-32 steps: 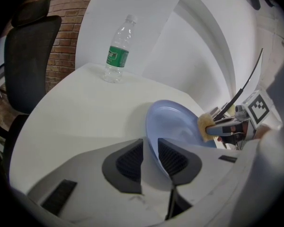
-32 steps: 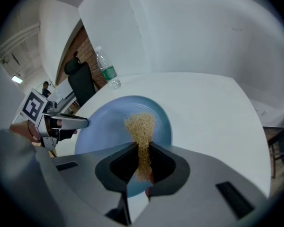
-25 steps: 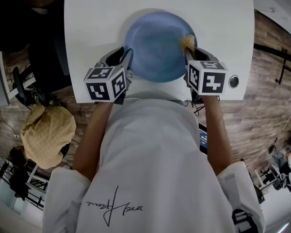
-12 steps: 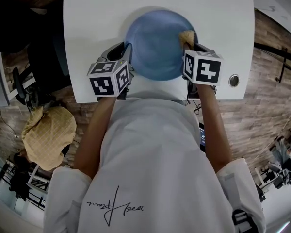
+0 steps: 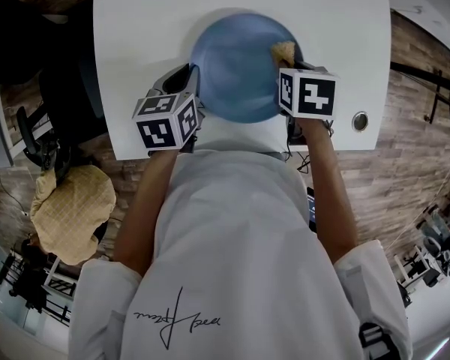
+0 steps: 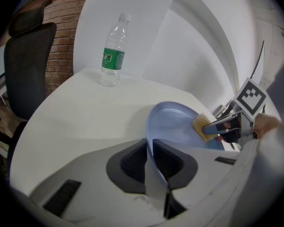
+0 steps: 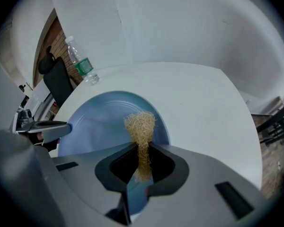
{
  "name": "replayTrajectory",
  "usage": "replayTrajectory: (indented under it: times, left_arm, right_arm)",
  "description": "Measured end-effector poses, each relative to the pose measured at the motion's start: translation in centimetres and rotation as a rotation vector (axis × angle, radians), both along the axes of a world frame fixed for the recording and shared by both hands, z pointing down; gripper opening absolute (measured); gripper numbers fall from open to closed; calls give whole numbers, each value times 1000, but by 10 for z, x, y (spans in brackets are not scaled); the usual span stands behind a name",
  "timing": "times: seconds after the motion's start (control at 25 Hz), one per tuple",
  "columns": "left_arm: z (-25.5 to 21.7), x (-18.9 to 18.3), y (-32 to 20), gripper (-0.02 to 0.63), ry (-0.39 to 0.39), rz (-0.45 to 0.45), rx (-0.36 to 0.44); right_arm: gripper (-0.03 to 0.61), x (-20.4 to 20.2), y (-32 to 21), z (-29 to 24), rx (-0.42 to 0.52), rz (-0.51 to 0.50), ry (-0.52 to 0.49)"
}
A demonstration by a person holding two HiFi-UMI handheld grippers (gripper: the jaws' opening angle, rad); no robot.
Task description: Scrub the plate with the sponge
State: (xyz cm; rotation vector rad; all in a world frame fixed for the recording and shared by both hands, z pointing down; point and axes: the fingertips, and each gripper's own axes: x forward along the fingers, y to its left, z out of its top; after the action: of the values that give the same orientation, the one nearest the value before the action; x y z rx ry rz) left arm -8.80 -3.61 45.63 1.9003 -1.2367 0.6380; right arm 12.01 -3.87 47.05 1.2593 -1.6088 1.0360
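Note:
A blue plate (image 5: 236, 66) lies on the white table (image 5: 135, 43) in the head view. My left gripper (image 5: 193, 79) is at the plate's left rim. In the left gripper view the jaws have just been closing, and the pads of my left gripper (image 6: 150, 149) now press the plate (image 6: 175, 126) by its thin rim. My right gripper (image 7: 142, 150) is shut on a tan fibrous sponge (image 7: 141, 126). The sponge's tuft rests on the right side of the plate (image 7: 94, 124). The sponge (image 5: 283, 51) also shows beyond the right marker cube (image 5: 309, 94).
A clear water bottle (image 6: 112, 51) with a green label stands at the table's far left corner. A round metal grommet (image 5: 360, 121) sits in the table to the right of the plate. A black office chair (image 6: 26, 65) stands beyond the left edge, by a brick wall.
The right gripper has shifted a little with the sponge, inward over the plate's right side. The left gripper's jaws have drawn together on the plate's left rim.

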Motion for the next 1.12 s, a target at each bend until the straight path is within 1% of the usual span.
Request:
replayTrajectory:
  times: [0.32,0.72,0.96,1.12]
  left_arm:
    - [-1,1,0,38,-4,12,-3]
    - [-1,1,-1,43,-16,36,10]
    - [0,1,-1,43,-10,55,13]
    - [0,1,0,43,-2,53,15]
  right_arm:
    - [43,-1,-4,1,-28,-31,10]
    - [43,-6,-10,5,-71,-95,14]
    - [43,-10,-17,6,-68,-134,34]
    - [43,-14,-20,6,-64,-149,43]
